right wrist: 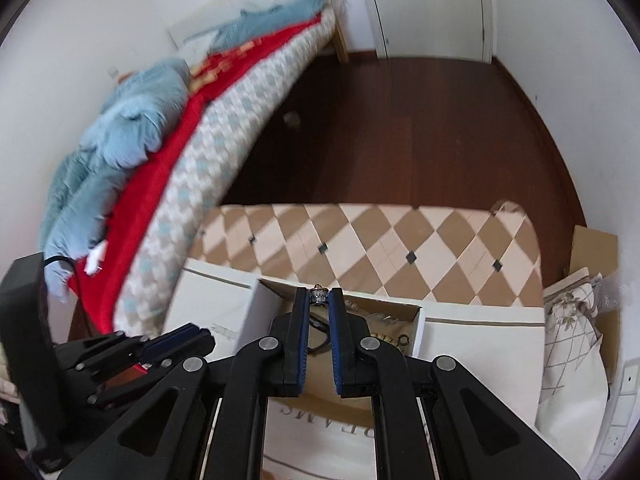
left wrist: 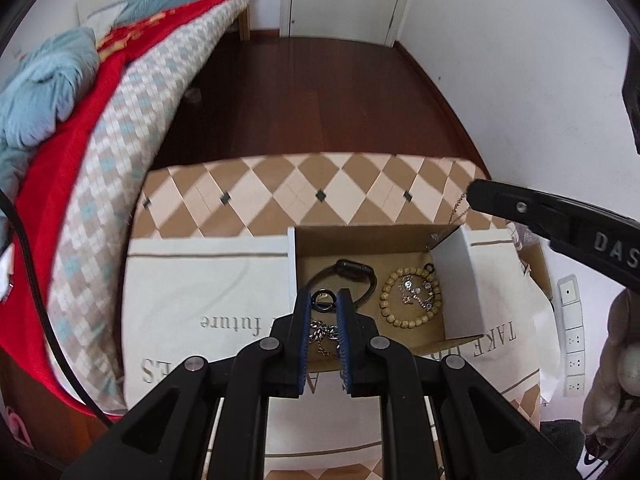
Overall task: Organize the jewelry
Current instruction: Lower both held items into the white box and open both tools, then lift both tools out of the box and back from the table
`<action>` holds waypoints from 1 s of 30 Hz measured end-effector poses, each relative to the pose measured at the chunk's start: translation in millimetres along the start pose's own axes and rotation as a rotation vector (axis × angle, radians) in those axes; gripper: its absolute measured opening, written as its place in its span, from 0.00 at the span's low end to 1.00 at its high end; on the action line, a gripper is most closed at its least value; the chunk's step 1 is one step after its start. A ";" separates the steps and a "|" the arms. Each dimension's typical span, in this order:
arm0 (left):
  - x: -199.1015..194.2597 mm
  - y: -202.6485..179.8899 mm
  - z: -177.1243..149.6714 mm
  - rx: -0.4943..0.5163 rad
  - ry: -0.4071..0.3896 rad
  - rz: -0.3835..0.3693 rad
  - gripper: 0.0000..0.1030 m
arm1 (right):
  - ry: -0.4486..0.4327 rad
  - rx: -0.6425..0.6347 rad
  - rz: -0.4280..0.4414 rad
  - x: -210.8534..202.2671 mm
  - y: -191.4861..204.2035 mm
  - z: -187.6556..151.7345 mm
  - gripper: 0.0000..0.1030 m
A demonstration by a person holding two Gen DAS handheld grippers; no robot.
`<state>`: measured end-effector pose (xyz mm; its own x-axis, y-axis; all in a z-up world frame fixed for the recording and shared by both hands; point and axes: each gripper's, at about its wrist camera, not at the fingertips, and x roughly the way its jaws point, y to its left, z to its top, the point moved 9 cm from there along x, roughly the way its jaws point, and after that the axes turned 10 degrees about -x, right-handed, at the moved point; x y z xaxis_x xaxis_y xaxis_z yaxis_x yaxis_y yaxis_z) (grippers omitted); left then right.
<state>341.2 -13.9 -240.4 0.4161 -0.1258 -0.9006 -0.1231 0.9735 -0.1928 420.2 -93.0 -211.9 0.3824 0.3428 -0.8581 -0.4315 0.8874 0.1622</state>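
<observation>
- Bedroom with dark wooden floor, white walls, and a bed at the left piled with red and blue-grey bedding.
- In the foreground, a worktop with a tan-and-cream diamond pattern, partly covered by a white printed cloth.
- On the cloth, an open cardboard box with white side walls.
- Inside the box: a beaded bracelet ringing a small sparkly chain, a dark bangle beside it, a silver chain nearer the front.
- Left tool low over the box, pads nearly together and pinching a dark ring.
- Right tool above the box's far edge, narrowed onto a small metal ring gripped at the fingertips.
- In the left view, right tool at the right edge with a fine chain dangling below its tip toward the box's far right corner.
</observation>
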 end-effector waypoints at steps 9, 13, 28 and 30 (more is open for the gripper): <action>33.9 -0.2 -3.7 -0.026 0.085 -0.027 0.10 | 0.073 -0.002 -0.006 35.5 -12.1 0.8 0.10; 45.3 -0.8 -9.1 -0.078 0.178 -0.067 0.15 | 0.118 0.055 0.008 43.2 -20.8 -4.8 0.11; 16.7 41.0 2.5 -0.029 0.005 0.213 0.98 | 0.125 0.066 -0.253 4.7 -50.9 -59.9 0.96; 16.3 43.6 -2.2 -0.026 -0.001 0.228 0.98 | 0.150 0.063 -0.277 8.4 -48.7 -74.8 1.00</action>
<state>340.6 26.1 -264.4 0.3758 0.0967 -0.9216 -0.2370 0.9715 0.0053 383.3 -156.4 -263.4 0.3514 0.0403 -0.9354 -0.2749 0.9595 -0.0619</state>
